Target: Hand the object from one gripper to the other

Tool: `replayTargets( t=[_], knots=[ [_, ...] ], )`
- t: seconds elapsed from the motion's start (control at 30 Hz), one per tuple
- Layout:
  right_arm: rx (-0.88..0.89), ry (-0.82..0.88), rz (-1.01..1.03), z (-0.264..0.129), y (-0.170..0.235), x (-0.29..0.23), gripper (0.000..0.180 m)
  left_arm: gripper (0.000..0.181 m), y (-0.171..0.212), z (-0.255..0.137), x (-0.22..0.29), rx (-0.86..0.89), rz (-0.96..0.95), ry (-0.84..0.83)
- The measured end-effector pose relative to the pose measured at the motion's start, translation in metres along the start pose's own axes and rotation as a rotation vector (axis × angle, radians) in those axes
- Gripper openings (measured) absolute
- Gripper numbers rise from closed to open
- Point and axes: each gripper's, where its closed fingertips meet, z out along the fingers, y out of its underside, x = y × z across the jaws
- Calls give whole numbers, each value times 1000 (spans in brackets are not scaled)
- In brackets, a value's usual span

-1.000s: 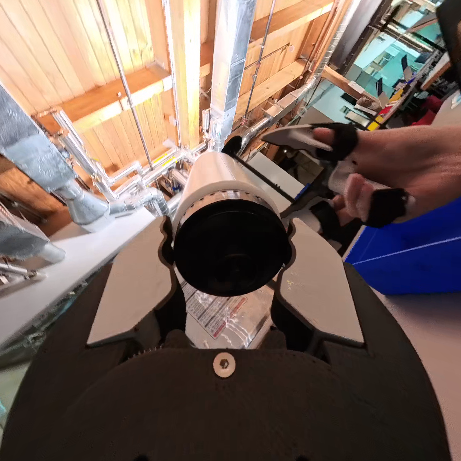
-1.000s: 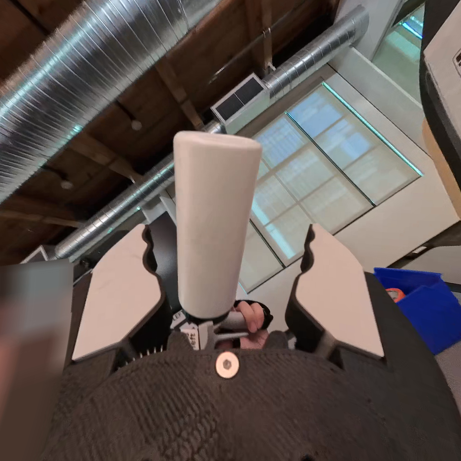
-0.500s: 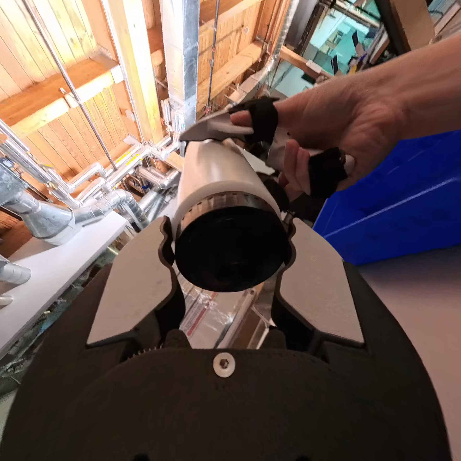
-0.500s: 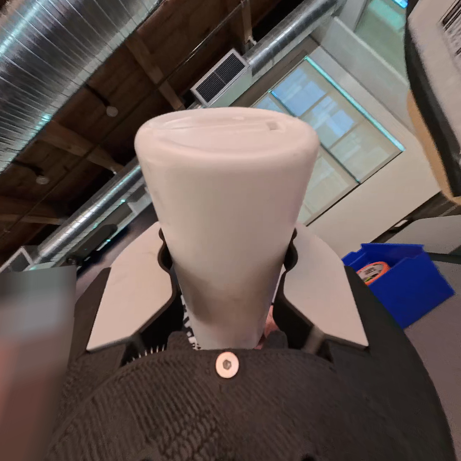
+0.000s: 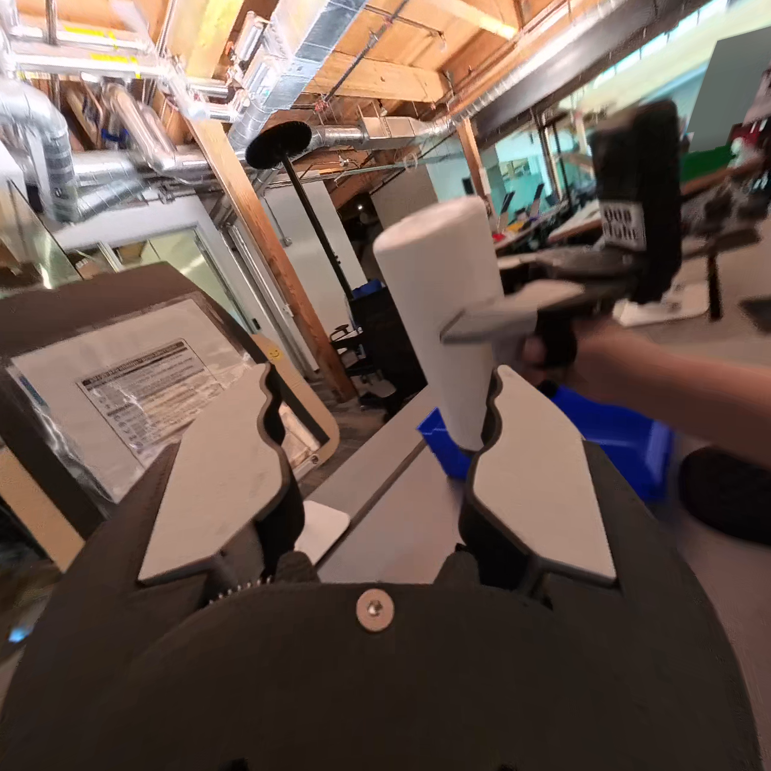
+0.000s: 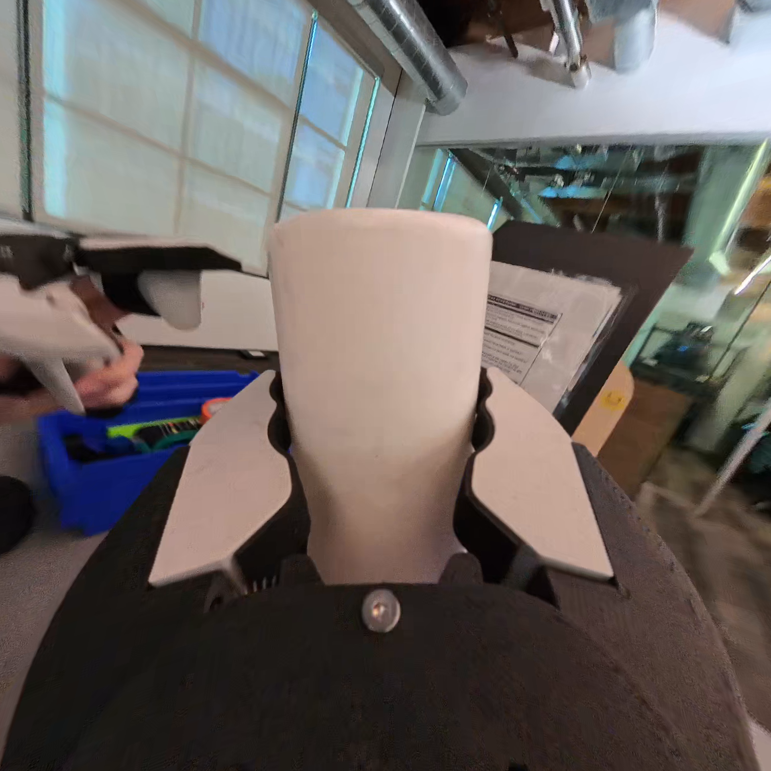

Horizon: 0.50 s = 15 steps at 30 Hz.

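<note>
The object is a white cylinder (image 6: 377, 317). My right gripper (image 6: 377, 375) is shut on its lower part and holds it upright in the air. Its bottom end is hidden between the fingers. In the left wrist view the cylinder (image 5: 442, 300) stands ahead and to the right, with one of the right gripper's fingers (image 5: 513, 308) across it. My left gripper (image 5: 381, 371) is open and empty, its right finger just in front of the cylinder's lower end. The left gripper also shows in the right wrist view (image 6: 167, 292), apart from the cylinder on the left.
A blue bin (image 6: 125, 471) with tape rolls and other items stands on the grey table (image 5: 396, 521); it also shows in the left wrist view (image 5: 605, 429). A black panel bearing a plastic-covered sheet (image 5: 137, 375) stands at the left. A black round thing (image 5: 726, 492) lies beside the bin.
My right gripper has shut on the cylinder. My left gripper has let go of it, opened and drawn back. Both views have swung down from the ceiling toward the table.
</note>
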Motion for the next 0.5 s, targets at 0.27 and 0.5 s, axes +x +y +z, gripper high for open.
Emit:
replayTargets(
  t=[0.27,0.5],
  knots=[
    [-147,-47,-387,13,17,-47,88,95,-11,-6,9,-110,-179,68],
    [-220,-40,-757,19,33,-75,88,117,26,4,15,-282,-332,124]
  ],
)
